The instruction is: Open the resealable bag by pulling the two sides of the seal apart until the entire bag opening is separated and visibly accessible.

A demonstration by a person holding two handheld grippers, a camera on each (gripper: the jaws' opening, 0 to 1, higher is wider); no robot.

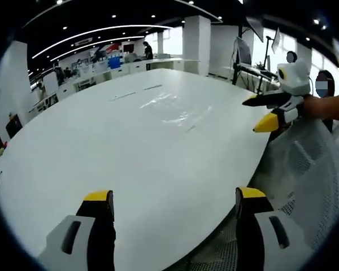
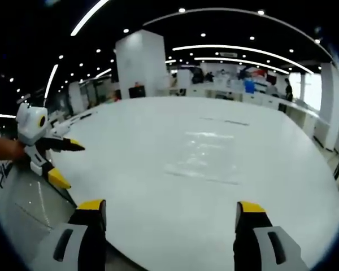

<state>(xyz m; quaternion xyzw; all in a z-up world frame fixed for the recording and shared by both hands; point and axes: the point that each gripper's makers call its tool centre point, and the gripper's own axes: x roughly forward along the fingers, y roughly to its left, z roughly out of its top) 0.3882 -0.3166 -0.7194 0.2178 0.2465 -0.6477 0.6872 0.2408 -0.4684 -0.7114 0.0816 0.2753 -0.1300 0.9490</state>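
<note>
Yellow-tipped jaws of the left gripper (image 1: 173,196) stand wide apart with nothing between them, hanging over the near edge of a big white table (image 1: 73,158); in the right gripper view the right gripper (image 2: 172,206) is likewise spread and empty above the same edge. Beside the table, at the right of the left gripper view, sits a grey mesh chair (image 1: 305,169), partly cut off. Farther out, flat on the tabletop and well apart from both grippers, lies the clear resealable bag (image 2: 206,155), hard to make out beyond glare and faint edges; whether its seal is closed cannot be told. Beyond stretches an open office with white pillars (image 2: 138,65), desks (image 1: 110,70), ceiling light strips and distant, blurred people.
</note>
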